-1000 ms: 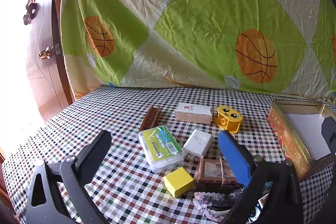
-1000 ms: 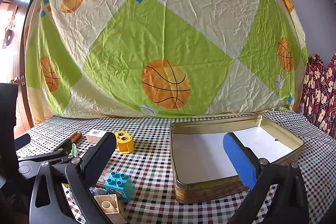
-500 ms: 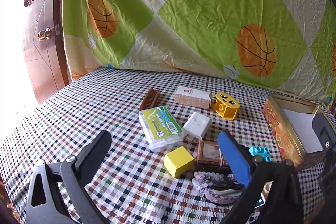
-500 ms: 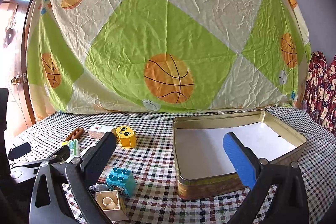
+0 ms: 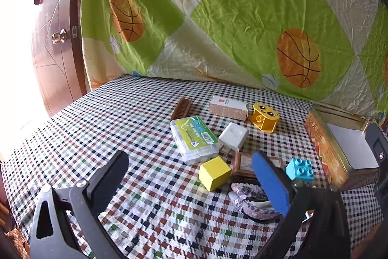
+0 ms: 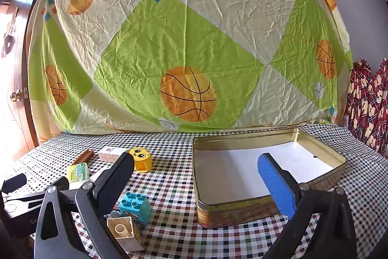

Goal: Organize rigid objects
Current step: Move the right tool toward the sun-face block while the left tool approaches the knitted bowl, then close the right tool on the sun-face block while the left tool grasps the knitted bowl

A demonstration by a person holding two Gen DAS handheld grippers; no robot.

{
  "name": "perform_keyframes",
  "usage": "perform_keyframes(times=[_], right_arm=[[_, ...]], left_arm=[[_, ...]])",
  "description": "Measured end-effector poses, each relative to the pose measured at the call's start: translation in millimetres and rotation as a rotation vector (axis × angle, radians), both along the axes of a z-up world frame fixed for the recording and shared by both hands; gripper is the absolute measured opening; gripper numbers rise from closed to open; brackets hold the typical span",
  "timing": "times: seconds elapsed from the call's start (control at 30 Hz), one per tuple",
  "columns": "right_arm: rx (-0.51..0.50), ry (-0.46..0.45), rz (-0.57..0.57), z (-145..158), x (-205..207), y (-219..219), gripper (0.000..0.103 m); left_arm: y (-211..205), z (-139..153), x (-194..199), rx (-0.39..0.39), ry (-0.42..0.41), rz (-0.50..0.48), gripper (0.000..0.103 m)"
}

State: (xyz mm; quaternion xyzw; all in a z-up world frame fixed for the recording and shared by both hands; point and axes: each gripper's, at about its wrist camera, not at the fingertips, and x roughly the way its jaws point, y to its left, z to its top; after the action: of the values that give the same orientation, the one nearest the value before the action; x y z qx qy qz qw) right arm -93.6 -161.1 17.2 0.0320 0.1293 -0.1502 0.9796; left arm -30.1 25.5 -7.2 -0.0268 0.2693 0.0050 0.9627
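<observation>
My left gripper [image 5: 189, 162] is open and holds nothing, hovering over the checked table short of a cluster of small items. The cluster holds a yellow cube [image 5: 214, 172], a clear box with a green label [image 5: 194, 137], a white charger [image 5: 233, 138], a small brown framed box [image 5: 245, 163] and a blue brick [image 5: 299, 169]. Farther back lie a brown comb [image 5: 181, 108], a white speckled box [image 5: 228, 107] and a yellow face block [image 5: 264, 117]. My right gripper [image 6: 196, 162] is open and empty, facing the open tin [image 6: 242, 208]. The blue brick [image 6: 134, 205] and a beige brick [image 6: 123, 232] sit by its left finger.
A sequined hair clip [image 5: 252, 200] lies under the left gripper's blue finger. The tin [image 5: 325, 145] stands at the right of the cluster, holding only white lining. A basketball-print sheet [image 6: 189, 52] hangs behind the table. A wooden door [image 5: 48, 40] is at the left.
The left gripper has pulled back from the cluster, so the blue brick and more of the table now show. The right gripper has barely moved. Both stay open.
</observation>
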Motion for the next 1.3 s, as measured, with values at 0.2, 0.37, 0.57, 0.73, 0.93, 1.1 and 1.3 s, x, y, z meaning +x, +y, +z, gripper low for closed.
perform_keyframes(times=[0.2, 0.37, 0.57, 0.73, 0.93, 1.1, 1.3], right_arm=[[0.006, 0.028, 0.026, -1.8, -5.5, 1.4, 0.103], [-0.013, 0.08, 0.091, -4.2, -6.3, 7.1, 0.103], [-0.071, 0.219, 0.198, -15.0, 4.7, 22.5, 0.102], [-0.077, 0.373, 0.287, -31.1, 23.9, 33.8, 0.09], [-0.056, 0.44, 0.352, -41.5, 35.7, 44.6, 0.078], [-0.045, 0.447, 0.378, -45.9, 32.1, 51.6, 0.077], [-0.027, 0.509, 0.405, -53.9, 42.9, 54.4, 0.064]], left_arm=[[1.2, -2.5, 1.4, 0.011, 0.023, 0.001, 0.103], [6.3, -6.5, 3.4, 0.038, 0.06, -0.015, 0.103], [23.9, -14.3, 3.4, 0.074, 0.124, -0.028, 0.103], [31.8, -16.4, -2.2, 0.066, 0.153, -0.06, 0.103], [27.1, -20.5, -3.4, 0.075, 0.184, -0.118, 0.103], [28.9, -25.6, 0.7, 0.057, 0.22, -0.119, 0.102], [26.4, -34.1, 1.0, 0.051, 0.254, -0.138, 0.102]])
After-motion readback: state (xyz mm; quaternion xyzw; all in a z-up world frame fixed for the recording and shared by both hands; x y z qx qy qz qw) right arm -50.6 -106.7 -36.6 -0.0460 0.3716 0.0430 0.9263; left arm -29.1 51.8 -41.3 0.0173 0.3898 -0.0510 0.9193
